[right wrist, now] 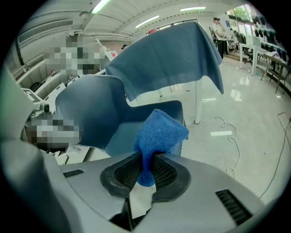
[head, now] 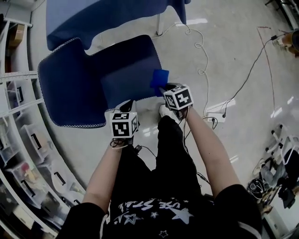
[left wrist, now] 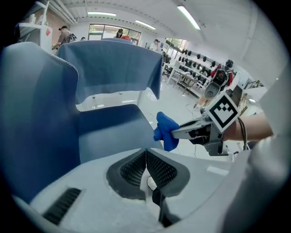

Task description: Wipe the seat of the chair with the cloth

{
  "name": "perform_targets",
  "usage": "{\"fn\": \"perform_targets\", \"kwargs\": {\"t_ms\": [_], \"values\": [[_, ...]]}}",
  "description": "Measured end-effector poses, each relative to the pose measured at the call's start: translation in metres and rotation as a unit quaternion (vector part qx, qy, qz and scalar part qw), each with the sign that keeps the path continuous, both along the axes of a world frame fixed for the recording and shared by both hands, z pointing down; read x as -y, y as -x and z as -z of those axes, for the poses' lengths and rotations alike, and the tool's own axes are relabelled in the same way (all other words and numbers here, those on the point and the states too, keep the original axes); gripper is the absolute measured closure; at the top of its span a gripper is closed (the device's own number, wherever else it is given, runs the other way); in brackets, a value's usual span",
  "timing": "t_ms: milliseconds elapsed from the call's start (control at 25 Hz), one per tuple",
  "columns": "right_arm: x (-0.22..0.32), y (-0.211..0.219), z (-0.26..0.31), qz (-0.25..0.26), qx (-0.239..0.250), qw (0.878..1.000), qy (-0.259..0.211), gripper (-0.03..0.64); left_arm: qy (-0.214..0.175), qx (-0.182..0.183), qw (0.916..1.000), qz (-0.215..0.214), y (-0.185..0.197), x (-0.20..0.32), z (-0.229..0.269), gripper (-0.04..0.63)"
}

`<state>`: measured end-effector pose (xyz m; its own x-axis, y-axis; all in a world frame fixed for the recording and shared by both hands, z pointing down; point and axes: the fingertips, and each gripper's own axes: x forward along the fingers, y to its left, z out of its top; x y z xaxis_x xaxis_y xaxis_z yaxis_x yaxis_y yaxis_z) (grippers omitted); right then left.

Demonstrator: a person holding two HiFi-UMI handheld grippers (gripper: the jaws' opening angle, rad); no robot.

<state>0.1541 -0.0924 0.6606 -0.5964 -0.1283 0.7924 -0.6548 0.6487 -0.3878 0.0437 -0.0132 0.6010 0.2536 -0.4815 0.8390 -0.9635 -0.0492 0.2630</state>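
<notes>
Bare forearms (head: 205,144) reach down past black trousers, each carrying one tool. Of the two, the right hand-held gripper (head: 161,88) pinches the blue cloth (head: 160,77) by a gathered fold. Most of the fabric bunches out ahead of its tips as a soft pad, a grip that looks chosen to put cloth, not plastic, against the upholstery. Just to its left is the left hand-held gripper (head: 127,104), jaws pressed together on nothing. It is apparently idle, since one tool is enough for wiping.

Ahead of both stands the chair (head: 100,79). Its dark blue seat (head: 128,65) begins right below the cloth, which hangs over the seat's near corner. Whether it touches I cannot tell, and the wiping seems about to start. The backrest (head: 65,88) curves up to the left of the left hand-held gripper, edged with pale stitching.

Beyond the chair is a table (head: 107,14) draped in blue. Glossy pale floor (head: 233,56) spreads to the right of the right hand-held gripper, crossed by a looping white cable (head: 202,51). Shelves (head: 23,140) of bins run along the far left.
</notes>
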Motion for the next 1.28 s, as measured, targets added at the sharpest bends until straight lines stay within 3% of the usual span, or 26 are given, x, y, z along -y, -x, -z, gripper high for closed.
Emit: {"fn": "perform_targets", "kwargs": {"t_ms": [160, 480, 640, 800, 1000, 1280], "values": [[-0.012, 0.009, 0.031, -0.060, 0.004, 0.998, -0.016, 0.561, -0.022, -0.009, 0.9988, -0.044, 0.010, -0.005, 0.022, 0.574], [-0.052, 0.027, 0.100, -0.168, 0.015, 0.984, -0.047, 0.561, -0.082, -0.040, 0.9917, -0.091, 0.048, -0.020, 0.092, 0.575], [-0.067, 0.037, 0.148, -0.202, 0.015, 0.975, -0.087, 0.561, -0.122, -0.064, 0.9829, -0.122, 0.061, -0.023, 0.133, 0.575], [-0.084, 0.039, 0.194, -0.244, 0.012, 0.962, -0.122, 0.561, -0.154, -0.085, 0.9683, -0.178, 0.061, -0.027, 0.169, 0.574], [-0.124, 0.043, 0.227, -0.300, 0.013, 0.946, -0.125, 0.561, -0.169, -0.110, 0.9553, -0.216, 0.071, -0.037, 0.202, 0.574], [-0.155, 0.049, 0.235, -0.325, 0.006, 0.940, -0.105, 0.561, -0.159, -0.106, 0.9609, -0.200, 0.105, -0.042, 0.212, 0.574]]}}
